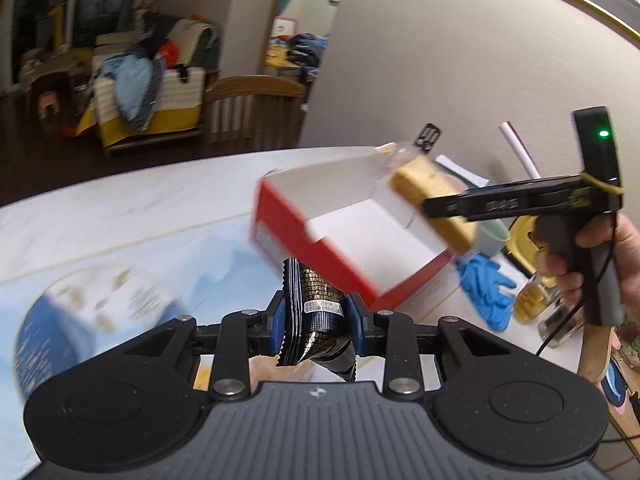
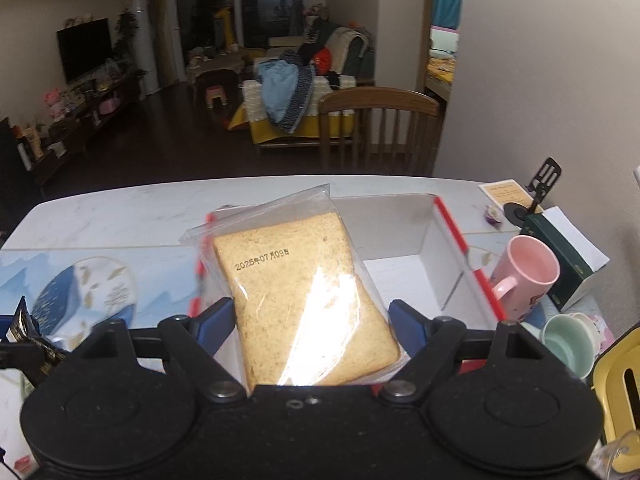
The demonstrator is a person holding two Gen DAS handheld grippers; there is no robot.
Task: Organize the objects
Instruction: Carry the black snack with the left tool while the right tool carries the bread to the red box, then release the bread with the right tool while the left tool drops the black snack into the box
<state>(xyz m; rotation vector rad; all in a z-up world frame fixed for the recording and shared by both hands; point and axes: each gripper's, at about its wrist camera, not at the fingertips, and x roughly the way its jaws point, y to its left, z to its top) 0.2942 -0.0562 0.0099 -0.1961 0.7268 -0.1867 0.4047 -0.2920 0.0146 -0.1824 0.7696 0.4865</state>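
Observation:
My left gripper [image 1: 316,312] is shut on a black snack packet with a gold pattern [image 1: 316,292], which stands upright between the blue pads. Just beyond it an open red box with a white inside [image 1: 360,240] rests on the white marble table [image 1: 120,200]. My right gripper [image 2: 312,316] is shut on a slice of bread in a clear bag [image 2: 296,292] and holds it above the red box [image 2: 400,280]. In the left wrist view the right gripper [image 1: 436,206] and a hand [image 1: 568,272] come in from the right with the bread [image 1: 432,196] over the box's far end.
Right of the box stand a pink mug [image 2: 524,276], a mint green cup [image 2: 568,340], a dark green carton [image 2: 560,248] and a yellow container [image 2: 616,384]. Blue gloves [image 1: 486,284] lie beside the box. A blue placemat [image 2: 92,288] covers the table's left. A wooden chair [image 2: 376,128] stands behind.

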